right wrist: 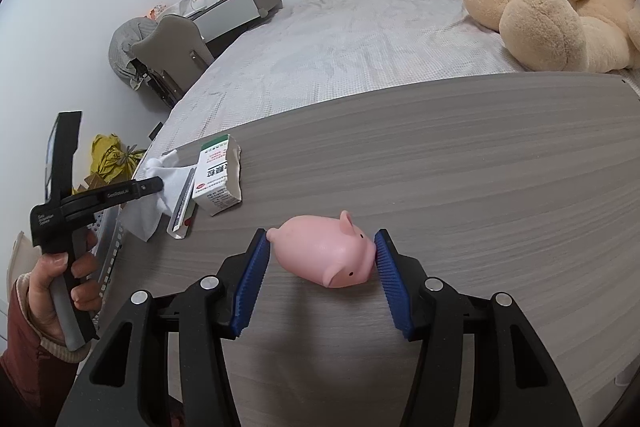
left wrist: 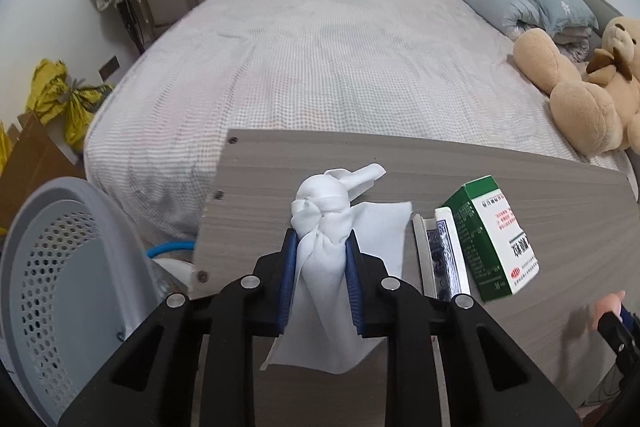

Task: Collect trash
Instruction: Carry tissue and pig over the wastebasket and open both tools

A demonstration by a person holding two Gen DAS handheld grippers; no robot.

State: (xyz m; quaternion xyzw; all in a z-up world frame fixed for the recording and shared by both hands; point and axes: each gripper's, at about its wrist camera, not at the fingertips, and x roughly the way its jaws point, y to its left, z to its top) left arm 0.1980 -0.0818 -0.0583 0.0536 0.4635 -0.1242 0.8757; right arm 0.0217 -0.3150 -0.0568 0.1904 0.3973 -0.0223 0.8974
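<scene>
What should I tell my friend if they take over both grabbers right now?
Left tool: shut on the knotted white tissue, which still touches the grey board.
Right tool: pads against both ends of the pink pig toy, which rests on the board.
On the board, beside the tissue: a green and white box and a flat blue-patterned pack.
The grey perforated bin stands left of the board.
Done: tissue gripped. Nothing visibly in the bin.
Left: probably drop the tissue in the bin, then deal with the box and the pack.
</scene>
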